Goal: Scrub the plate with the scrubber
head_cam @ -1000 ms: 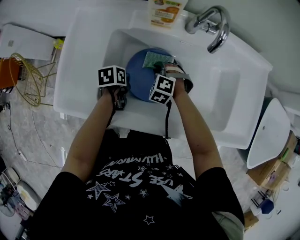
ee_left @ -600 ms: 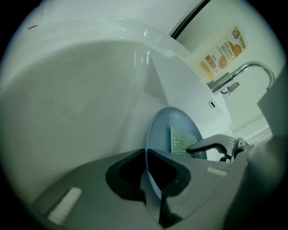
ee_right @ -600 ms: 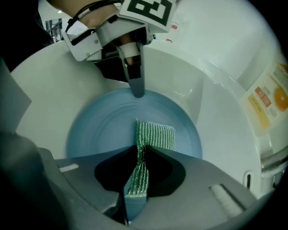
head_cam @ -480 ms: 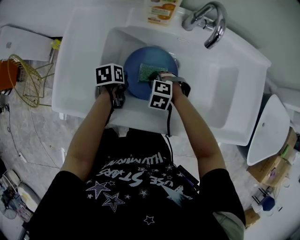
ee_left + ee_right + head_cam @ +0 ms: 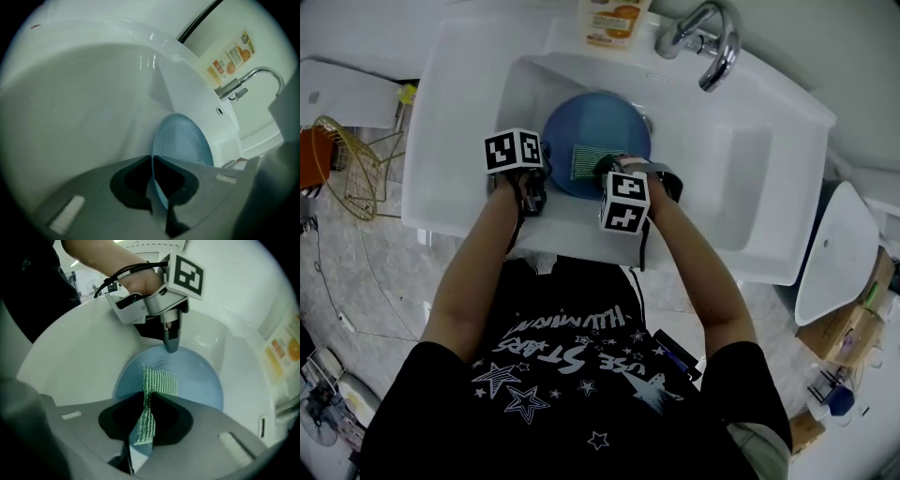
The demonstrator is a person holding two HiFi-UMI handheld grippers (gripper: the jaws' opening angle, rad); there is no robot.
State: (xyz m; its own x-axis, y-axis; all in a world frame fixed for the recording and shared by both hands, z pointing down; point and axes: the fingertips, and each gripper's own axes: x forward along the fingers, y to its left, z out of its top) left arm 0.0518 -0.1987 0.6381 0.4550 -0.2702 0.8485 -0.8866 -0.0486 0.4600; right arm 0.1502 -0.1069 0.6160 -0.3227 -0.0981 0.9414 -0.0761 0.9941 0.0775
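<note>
**Scrubber pulled back across plate: stroke nearly run out**

- **Left claw** [image 5: 153, 159]: shut on the plate's left rim, with the thin blue edge nipped between its jaws. It has the same hold as a second ago. I take it to be the steadying claw.
- **Plate** [image 5: 600, 112]: blue and round, in the left part of the sink [image 5: 727, 178]. It has not shifted under the left claw's grip.
- **Scrubber** [image 5: 584, 161]: a green mesh pad.
  - A second ago it lay at the plate's far rim, and half a second ago at mid-plate.
  - It now sits on the near part, close to the person.
  - I judge this to be one pulling stroke almost at its end, so scrubbing is under way. The pad would have to go back out to cover the rest.
- **Right claw** [image 5: 146, 397]: clamped on the scrubber's near end, with the mesh bunched between its jaws. The free end is spread flat against the blue surface.
- **Tap** [image 5: 712, 42]: over the far edge of the sink. No water is seen running.

**Not made out**

- From above, the cubes and hands cover both claws' jaws and the plate's near rim.
- I cannot tell whether the plate lies flat or leans.
- Wetness, suds and dirt on the plate do not show.
- How hard the pad presses cannot be seen.
- The bottle [image 5: 612, 21] by the tap is cut off at the top edge, and its label is too blurred to read.
</note>
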